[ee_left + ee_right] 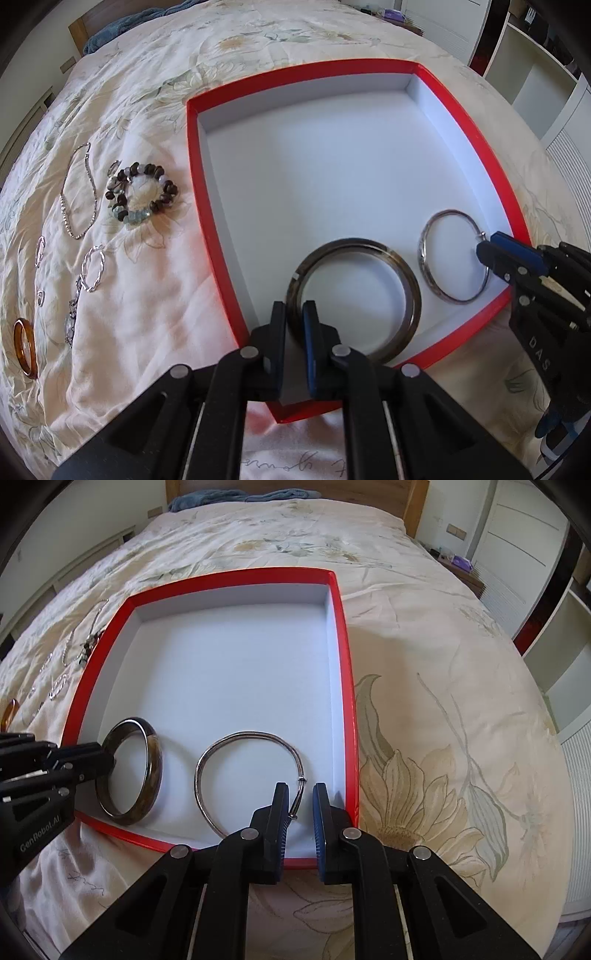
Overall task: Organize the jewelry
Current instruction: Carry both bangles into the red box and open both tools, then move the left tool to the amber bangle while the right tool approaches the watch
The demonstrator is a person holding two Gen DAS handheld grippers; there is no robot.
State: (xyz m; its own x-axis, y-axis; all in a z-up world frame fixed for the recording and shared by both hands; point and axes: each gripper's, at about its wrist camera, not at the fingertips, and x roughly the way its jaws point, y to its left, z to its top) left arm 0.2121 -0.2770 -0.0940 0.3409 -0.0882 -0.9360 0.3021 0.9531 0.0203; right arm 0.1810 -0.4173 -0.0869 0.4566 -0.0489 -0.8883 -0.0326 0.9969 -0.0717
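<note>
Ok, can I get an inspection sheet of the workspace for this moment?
Surface: floral bedspread, rumpled.
Job's things: red box holds a dark bangle and a silver bangle. On the bedspread beside it lie beaded bracelets, a chain, a twisted hoop and an amber bangle.
Clutter: blue cloth at the bed's head.
Grippers: left gripper pinches the dark bangle's rim, tilting it; right gripper straddles the silver bangle's clasp end, a gap showing.
Cables: nothing seen.
Surroundings: wooden headboard, white shelving.
</note>
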